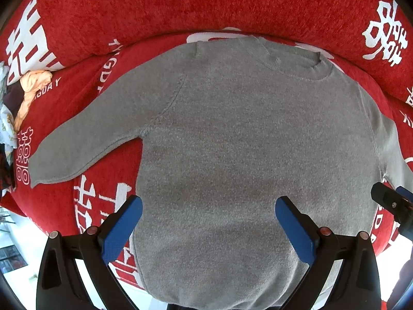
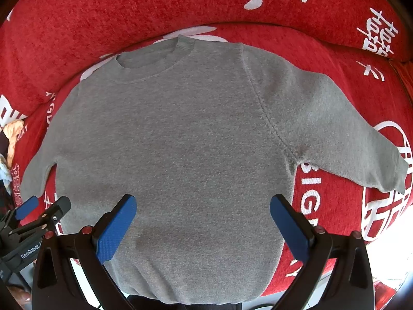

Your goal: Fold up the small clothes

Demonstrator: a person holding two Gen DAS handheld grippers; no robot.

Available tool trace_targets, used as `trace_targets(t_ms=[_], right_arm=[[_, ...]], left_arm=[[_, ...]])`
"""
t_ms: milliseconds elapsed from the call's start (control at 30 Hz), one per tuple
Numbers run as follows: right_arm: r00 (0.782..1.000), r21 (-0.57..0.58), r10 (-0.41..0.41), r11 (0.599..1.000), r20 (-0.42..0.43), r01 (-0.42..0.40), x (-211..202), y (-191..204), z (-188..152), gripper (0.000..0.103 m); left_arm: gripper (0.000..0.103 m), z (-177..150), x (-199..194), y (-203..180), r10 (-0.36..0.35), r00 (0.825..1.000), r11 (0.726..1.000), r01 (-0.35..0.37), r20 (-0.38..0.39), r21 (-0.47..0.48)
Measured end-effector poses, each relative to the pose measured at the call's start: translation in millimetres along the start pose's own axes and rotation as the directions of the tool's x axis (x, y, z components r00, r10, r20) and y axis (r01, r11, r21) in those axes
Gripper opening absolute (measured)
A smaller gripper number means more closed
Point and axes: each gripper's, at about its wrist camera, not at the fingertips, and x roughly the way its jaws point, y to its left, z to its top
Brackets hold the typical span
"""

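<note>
A small grey knit sweater lies flat and face up on a red cushion, collar away from me, hem toward me. Its left sleeve stretches out to the left, and its right sleeve spreads to the right. My left gripper hovers open above the sweater's lower body, blue pads wide apart, nothing between them. My right gripper is likewise open over the lower body. Each gripper shows at the edge of the other's view: right gripper, left gripper.
The red sofa seat with white printed characters carries the sweater, with a red back cushion behind it. A pile of other clothes, orange and patterned, sits at the far left. The seat's front edge runs just below the hem.
</note>
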Motion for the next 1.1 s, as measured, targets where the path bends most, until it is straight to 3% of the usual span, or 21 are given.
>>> trace_targets(t_ms=[1100], right_arm=[[1.0, -0.01, 0.004, 1.0, -0.009, -0.004, 4, 11, -4, 0.103]], left_arm=[[0.103, -6, 2, 6, 0.0, 1.0, 1.0, 0.0, 0.004, -0.014]])
